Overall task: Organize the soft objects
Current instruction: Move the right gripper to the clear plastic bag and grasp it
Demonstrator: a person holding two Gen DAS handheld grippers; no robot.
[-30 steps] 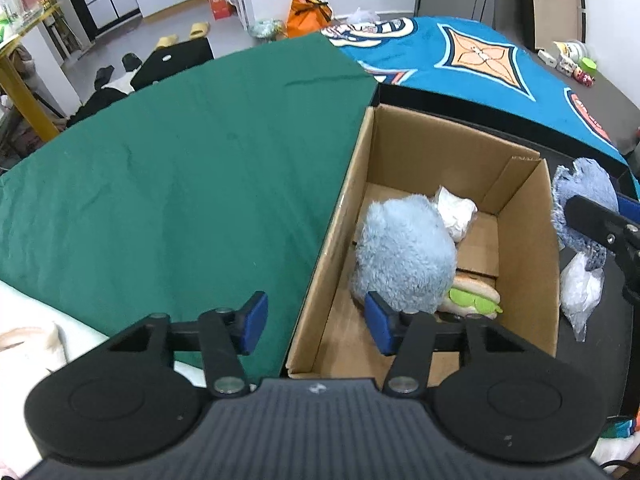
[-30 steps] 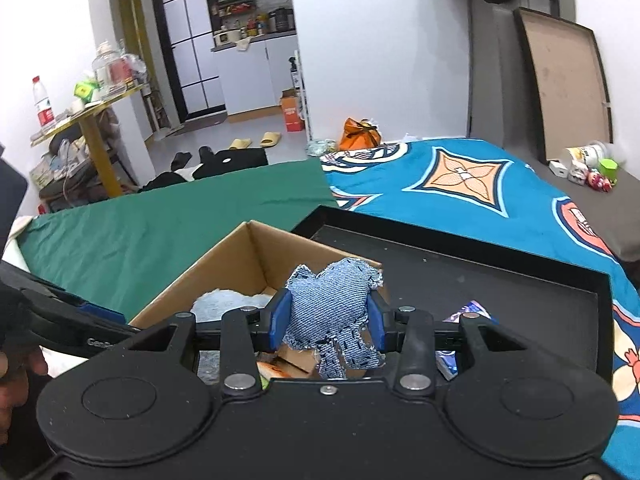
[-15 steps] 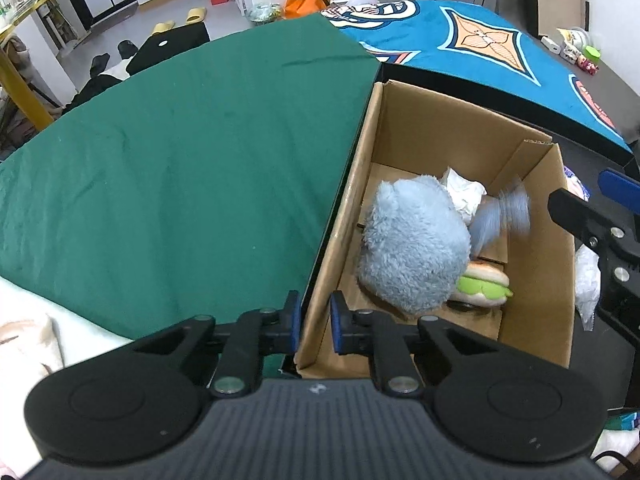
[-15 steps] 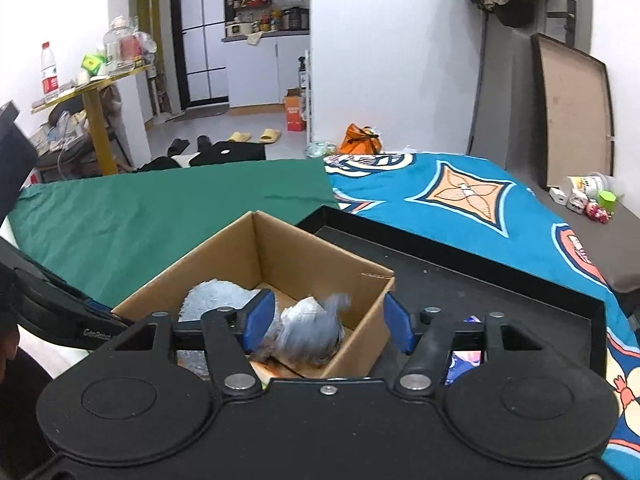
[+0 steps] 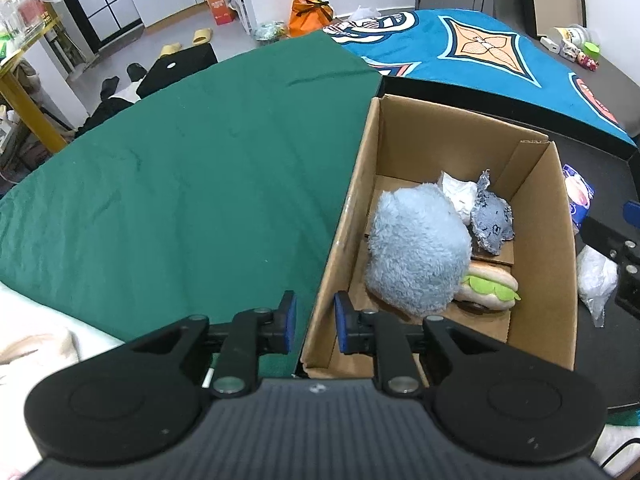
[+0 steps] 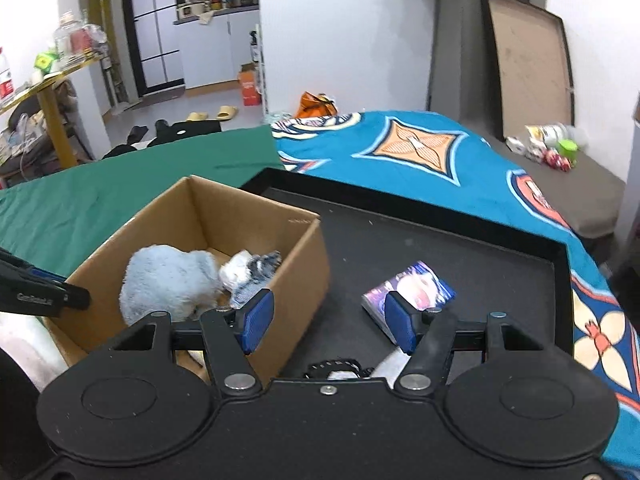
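Now the denim toy (image 5: 493, 224) lies inside the cardboard box (image 5: 560, 240), far right of the fluffy blue plush (image 5: 416, 256).
Left view: left gripper (image 5: 313, 322) straddles the near box wall, fingers narrowly apart; closing could tip it. Right view: right gripper (image 6: 328, 322) spread, empty; the glossy packet (image 6: 416, 286) may slip.

Box (image 5: 532, 264) on tray (image 6: 460, 248), plush ball (image 5: 416, 252), denim scrap (image 5: 492, 224) and toy sandwich (image 5: 490, 280) inside, packet (image 6: 412, 286) right of box
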